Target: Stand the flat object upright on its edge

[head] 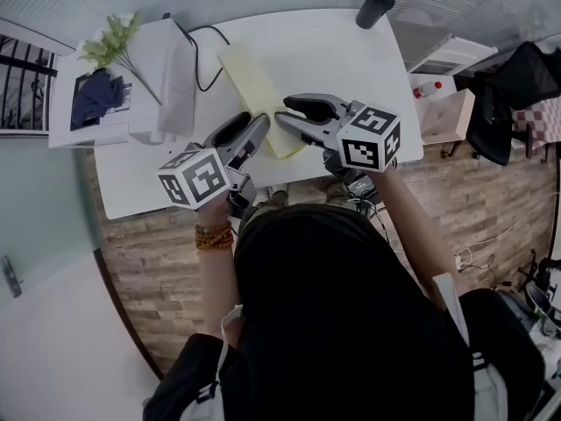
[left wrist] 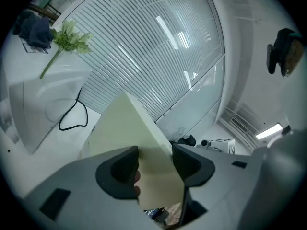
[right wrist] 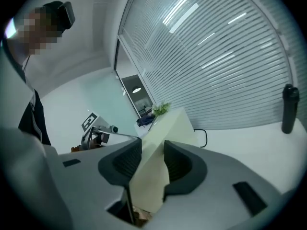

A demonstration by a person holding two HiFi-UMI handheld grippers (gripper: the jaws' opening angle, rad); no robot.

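Note:
A pale yellow flat slab lies slantwise on the white table, its near end between my two grippers. My left gripper is at the slab's near left edge. In the left gripper view the slab runs tilted through the wide jaws of the left gripper, and I see no firm pinch. My right gripper comes in from the right. In the right gripper view the right gripper has its pads closed on the slab.
A white box with a black cable stands left of the slab, with a green plant and a dark blue cloth beyond. A black cylinder stands at the far right corner. The table's near edge is right below the grippers.

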